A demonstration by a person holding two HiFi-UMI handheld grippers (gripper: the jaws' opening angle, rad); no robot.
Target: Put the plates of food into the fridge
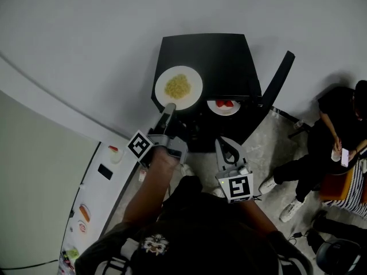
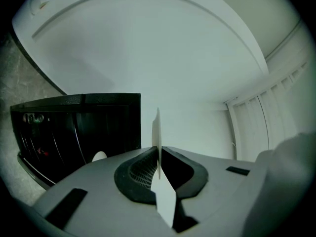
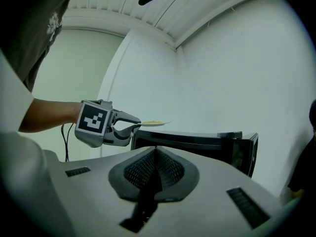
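My left tool (image 1: 170,108) is clamped on the near rim of the plate (image 1: 178,87). The plate hangs level in the air, just over the front of the black box (image 1: 218,56). The yellow food (image 1: 177,86) sits in a loose heap in the middle of it. My right tool (image 3: 155,151) is squeezed shut with nothing in it. I think the plate is hard, smooth, easy to break and not very heavy. The rim is the only good place to hold. But held from one side, the far edge will want to dip. So I would grip firm, keep it flat and go slow, or the food may slide off. The other plate (image 1: 223,106), with red food, sits at the front of the box.
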